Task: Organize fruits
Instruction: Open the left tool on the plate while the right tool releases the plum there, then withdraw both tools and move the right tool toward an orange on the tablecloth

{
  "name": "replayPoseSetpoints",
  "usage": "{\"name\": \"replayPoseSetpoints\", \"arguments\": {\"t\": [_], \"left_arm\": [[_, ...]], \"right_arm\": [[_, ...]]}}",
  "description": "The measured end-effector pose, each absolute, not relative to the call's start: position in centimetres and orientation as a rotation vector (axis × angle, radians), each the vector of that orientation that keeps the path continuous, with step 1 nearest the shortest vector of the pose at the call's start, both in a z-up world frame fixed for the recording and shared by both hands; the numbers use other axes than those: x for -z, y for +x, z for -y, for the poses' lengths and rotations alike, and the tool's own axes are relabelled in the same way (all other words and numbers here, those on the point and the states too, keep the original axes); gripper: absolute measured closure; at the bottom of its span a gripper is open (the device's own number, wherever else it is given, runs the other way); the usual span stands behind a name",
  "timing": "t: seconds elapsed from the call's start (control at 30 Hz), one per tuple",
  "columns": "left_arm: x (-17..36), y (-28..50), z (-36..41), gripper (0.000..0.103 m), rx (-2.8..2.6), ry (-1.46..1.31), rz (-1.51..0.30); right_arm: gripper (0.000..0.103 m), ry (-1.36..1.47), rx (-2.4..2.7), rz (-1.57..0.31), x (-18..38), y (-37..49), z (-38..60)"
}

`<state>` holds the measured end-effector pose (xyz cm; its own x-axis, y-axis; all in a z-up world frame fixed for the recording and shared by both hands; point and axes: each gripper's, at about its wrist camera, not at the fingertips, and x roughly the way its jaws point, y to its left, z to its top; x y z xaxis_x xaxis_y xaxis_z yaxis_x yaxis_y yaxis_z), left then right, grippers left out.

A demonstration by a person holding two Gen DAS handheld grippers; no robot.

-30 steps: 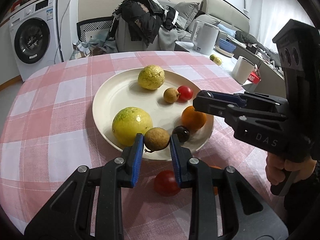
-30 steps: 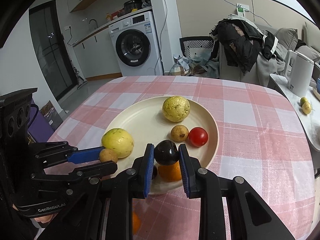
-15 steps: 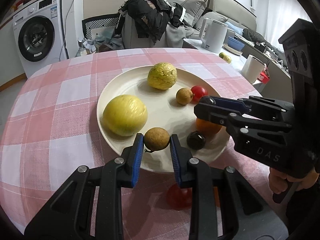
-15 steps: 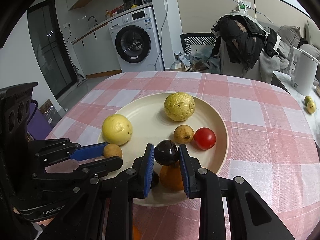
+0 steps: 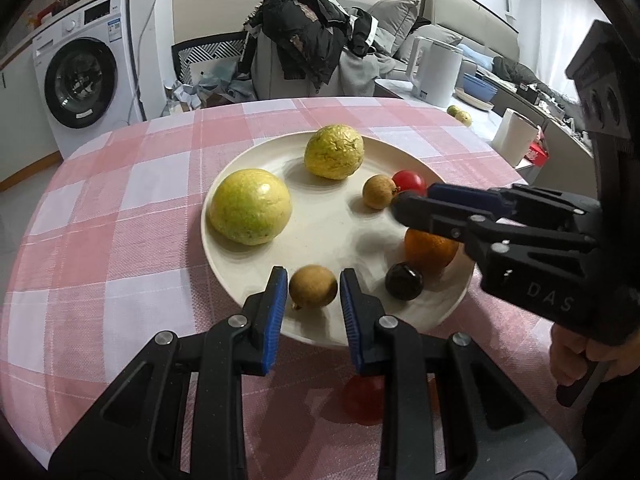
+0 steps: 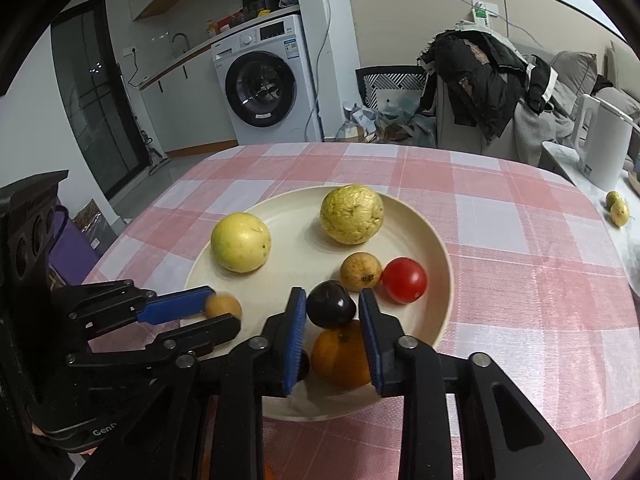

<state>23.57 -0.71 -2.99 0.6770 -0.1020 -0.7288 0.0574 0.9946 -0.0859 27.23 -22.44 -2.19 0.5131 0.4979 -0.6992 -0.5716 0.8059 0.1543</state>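
A cream plate [image 5: 332, 232] [image 6: 420, 224] on the pink checked tablecloth holds two large yellow-green fruits [image 5: 250, 212] [image 5: 334, 152], a small brown fruit [image 5: 378, 191], a red tomato [image 5: 410, 181], an orange [image 5: 428, 250] and a dark plum [image 5: 404, 281]. My left gripper [image 5: 313, 290] is shut on a small brown fruit [image 5: 313, 286] over the plate's near rim. My right gripper [image 6: 331, 306] is shut on a dark plum [image 6: 331, 305] above the orange [image 6: 340, 354].
A red tomato [image 5: 362, 400] lies on the cloth under my left gripper, beside a partly hidden orange fruit. A white kettle [image 5: 436, 72] and a paper roll [image 5: 514, 136] stand beyond the table's right edge. A washing machine [image 6: 262, 84] and a clothes-covered chair stand behind.
Both grippers have moved forward over the plate, each still holding its fruit. The plate and its fruits look closer.
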Motion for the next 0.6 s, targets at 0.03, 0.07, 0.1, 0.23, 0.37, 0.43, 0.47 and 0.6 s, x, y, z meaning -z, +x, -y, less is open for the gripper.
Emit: {"name": "replayPoseSetpoints", "arguments": {"t": [0.03,0.07,0.1,0.23,0.37,0.43,0.47,0.6], "left_arm": [[2.9,23.4,0.8,0.078,0.076,-0.045,-0.818],[2.8,23.3,0.9,0.075,0.063,-0.031,-0.812],[2.6,23.1,1.0,0.073,0.057,-0.024,-0.808],[1.9,21.7,1.1,0.042,0.054,-0.019,-0.780],[1.0,19.8,1.0,0.016,0.012,-0.006,-0.741],[0.7,18.8,1.0,0.012,0.002,0.007,-0.724],[0.6,18.4,0.9,0.005,-0.008,0.018,-0.721],[0.4,16.5,0.6,0.001,-0.013,0.018,-0.707]], "right_arm": [[0.070,-0.100,-0.639,-0.802,2.1,27.2,22.6],[0.065,-0.100,-0.630,-0.797,1.9,27.1,22.8],[0.061,-0.097,-0.622,-0.793,1.8,27.0,23.0],[0.036,-0.084,-0.616,-0.779,1.1,26.2,24.1],[0.002,-0.084,-0.621,-0.771,0.6,24.8,25.0],[0.000,-0.093,-0.628,-0.776,0.5,24.1,25.3],[0.000,-0.100,-0.630,-0.778,0.4,23.8,25.5],[0.000,-0.112,-0.630,-0.788,0.5,22.5,25.9]]}}
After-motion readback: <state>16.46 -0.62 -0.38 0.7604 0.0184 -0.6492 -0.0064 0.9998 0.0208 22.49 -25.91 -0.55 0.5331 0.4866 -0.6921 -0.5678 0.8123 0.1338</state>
